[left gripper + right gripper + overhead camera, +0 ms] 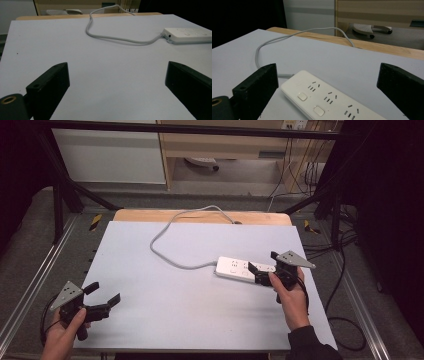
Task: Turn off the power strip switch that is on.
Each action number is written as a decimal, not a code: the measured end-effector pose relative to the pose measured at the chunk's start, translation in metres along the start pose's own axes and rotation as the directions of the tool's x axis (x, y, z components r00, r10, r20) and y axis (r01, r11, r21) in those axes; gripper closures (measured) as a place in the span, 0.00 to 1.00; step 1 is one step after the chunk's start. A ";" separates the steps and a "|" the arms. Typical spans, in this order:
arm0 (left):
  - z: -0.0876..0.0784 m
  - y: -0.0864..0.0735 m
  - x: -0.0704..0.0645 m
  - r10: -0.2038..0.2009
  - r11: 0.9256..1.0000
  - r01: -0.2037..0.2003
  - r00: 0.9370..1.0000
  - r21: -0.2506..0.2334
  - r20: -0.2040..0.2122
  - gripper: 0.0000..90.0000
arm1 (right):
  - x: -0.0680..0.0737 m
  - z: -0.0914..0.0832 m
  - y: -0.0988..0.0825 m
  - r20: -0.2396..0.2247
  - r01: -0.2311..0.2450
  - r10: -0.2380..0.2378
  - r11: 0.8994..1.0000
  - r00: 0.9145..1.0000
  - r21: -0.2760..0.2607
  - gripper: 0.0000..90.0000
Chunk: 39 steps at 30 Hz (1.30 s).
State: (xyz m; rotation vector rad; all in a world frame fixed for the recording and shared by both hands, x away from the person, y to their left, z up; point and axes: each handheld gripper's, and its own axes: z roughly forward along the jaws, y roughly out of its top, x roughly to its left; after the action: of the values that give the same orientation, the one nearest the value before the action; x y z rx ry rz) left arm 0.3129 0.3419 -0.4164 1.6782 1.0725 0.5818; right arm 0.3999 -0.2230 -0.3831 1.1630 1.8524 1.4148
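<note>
While my right tongs [261,262] straddle the strip [239,269], jaws spread, nothing is gripped. My left tongs [106,292] gape over bare table [165,310].

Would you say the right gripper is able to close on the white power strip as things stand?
Probably yes: the right gripper is open, its jaws either side of the near end of the power strip, with nothing between them. The grey cord trails off the far end.
</note>
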 end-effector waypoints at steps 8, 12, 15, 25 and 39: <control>0.000 0.000 0.000 0.000 1.000 0.000 1.000 -0.002 0.001 0.06 | 0.002 0.006 0.002 -0.002 0.002 -0.002 1.000 1.000 0.003 0.04; 0.000 0.000 0.000 0.000 1.000 0.000 1.000 -0.002 0.000 0.06 | 0.002 0.009 0.001 -0.003 0.002 -0.002 1.000 1.000 0.009 0.04; 0.000 0.000 0.000 -0.001 1.000 0.001 1.000 0.000 0.002 0.06 | 0.002 0.012 0.001 -0.004 0.000 0.000 1.000 1.000 0.013 0.04; 0.000 0.000 0.000 -0.001 1.000 0.001 1.000 -0.002 0.003 0.06 | 0.005 0.025 -0.002 -0.006 -0.010 0.010 0.999 1.000 0.042 0.04; 0.000 0.000 0.000 0.008 1.000 -0.008 1.000 0.000 0.002 0.06 | 0.012 0.036 -0.006 -0.022 -0.011 0.013 0.998 1.000 0.059 0.04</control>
State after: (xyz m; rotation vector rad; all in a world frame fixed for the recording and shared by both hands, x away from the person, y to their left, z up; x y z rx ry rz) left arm 0.3132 0.3421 -0.4164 1.6832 1.0643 0.5851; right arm 0.4218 -0.1949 -0.3986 1.1934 1.9175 1.3937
